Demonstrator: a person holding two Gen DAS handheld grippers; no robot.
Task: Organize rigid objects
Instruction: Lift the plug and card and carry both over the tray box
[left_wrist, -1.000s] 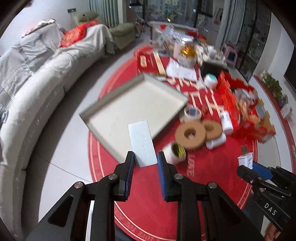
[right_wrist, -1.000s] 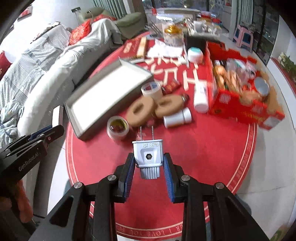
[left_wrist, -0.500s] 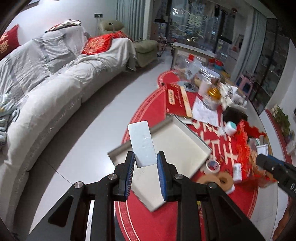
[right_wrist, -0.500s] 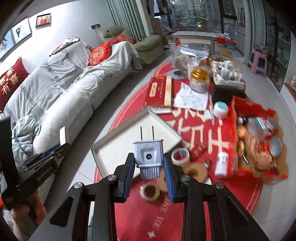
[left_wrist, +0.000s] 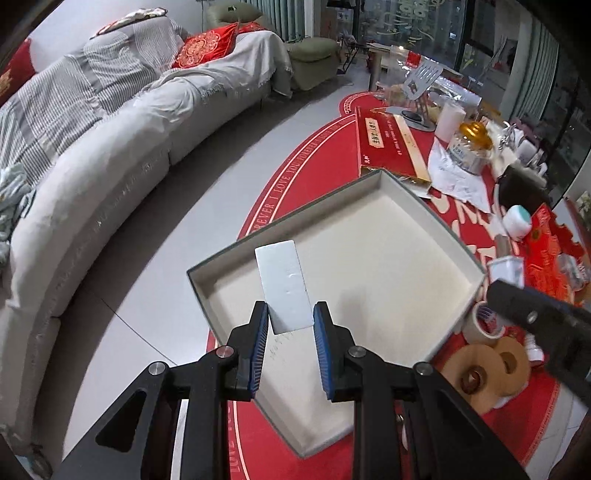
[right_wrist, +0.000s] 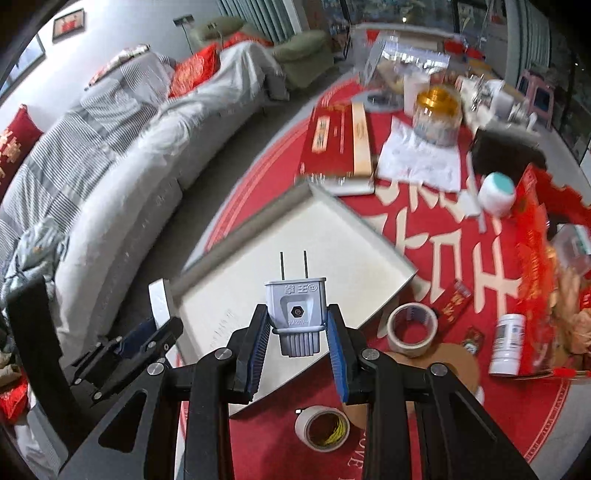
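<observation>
So everything sits on a round red rug spread over a grey tile floor. On the rug there's a big shallow box lid with a pale inside, near the left edge. Right of it: a roll of pale tape, another tape roll nearer, and flat brown cardboard rings side by side. A white bottle lies beside a torn red carton on the right. Farther back there's a long red flat box, crumpled white paper, a gold-lidded jar and a small white tub with a teal lid.
</observation>
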